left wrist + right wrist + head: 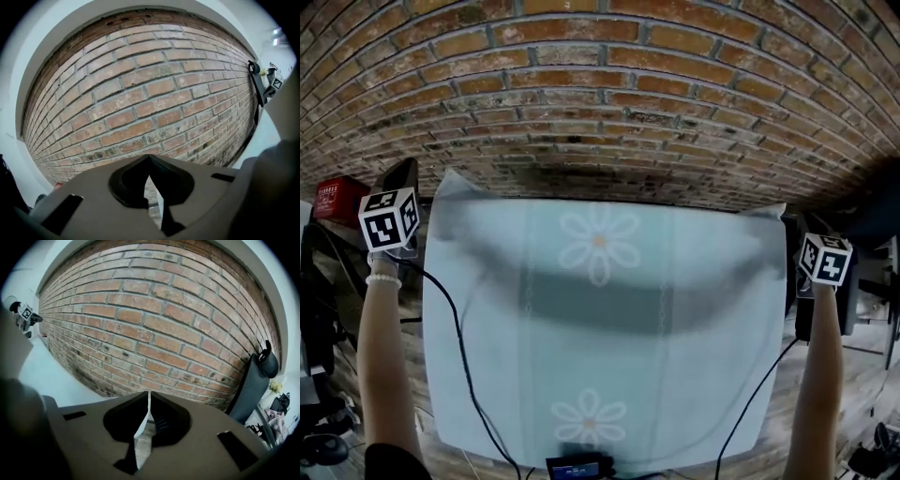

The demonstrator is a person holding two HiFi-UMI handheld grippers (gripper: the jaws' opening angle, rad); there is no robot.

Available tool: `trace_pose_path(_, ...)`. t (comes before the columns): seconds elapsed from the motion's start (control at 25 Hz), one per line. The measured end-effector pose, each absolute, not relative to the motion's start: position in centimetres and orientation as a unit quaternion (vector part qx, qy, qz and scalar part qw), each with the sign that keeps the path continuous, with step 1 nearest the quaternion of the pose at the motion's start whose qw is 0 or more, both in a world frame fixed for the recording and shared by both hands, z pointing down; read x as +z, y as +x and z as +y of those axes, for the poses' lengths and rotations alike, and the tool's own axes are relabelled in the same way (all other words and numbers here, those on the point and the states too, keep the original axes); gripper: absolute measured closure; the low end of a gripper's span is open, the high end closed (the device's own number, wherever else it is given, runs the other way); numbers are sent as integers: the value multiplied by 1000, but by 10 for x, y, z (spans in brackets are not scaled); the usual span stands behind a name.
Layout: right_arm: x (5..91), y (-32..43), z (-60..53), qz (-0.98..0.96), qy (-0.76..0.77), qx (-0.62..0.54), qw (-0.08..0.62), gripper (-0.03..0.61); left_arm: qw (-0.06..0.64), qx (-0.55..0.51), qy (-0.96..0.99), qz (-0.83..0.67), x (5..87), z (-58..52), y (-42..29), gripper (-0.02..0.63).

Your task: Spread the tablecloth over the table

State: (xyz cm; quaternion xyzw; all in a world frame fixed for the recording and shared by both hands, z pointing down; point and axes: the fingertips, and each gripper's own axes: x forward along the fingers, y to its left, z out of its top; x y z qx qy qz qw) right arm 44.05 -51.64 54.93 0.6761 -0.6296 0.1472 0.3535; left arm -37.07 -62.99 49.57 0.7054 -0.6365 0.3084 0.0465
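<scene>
- I am clenching the left hand-held gripper (151, 185) on an upper corner of the tablecloth (600, 319); a thin pale edge of fabric is showing between its closed jaws.
- I am clamping the right hand-held gripper (146, 416) on the opposite upper corner, with cloth pinched between its jaws too.
- In the head view the grippers are sitting at 9 and 3 o'clock. The light blue cloth with two white flowers is hanging stretched between them, filling the centre down to 6 o'clock.
- The brick wall (600, 84) is running across 12 o'clock behind the cloth.
- Two black cables (459, 347) are trailing over the cloth toward 6 o'clock.
</scene>
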Motion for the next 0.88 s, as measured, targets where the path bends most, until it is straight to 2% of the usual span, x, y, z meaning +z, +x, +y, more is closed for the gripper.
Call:
trace_pose_path(0.4,491,365,-472,-697,669,97,239,543,36,222,742,-632,429,-553,-303,600)
trace_pose_path(0.88,366,311,-367,-739,661,45,121,545,-25,172,785,-594,319,-423,-202,600)
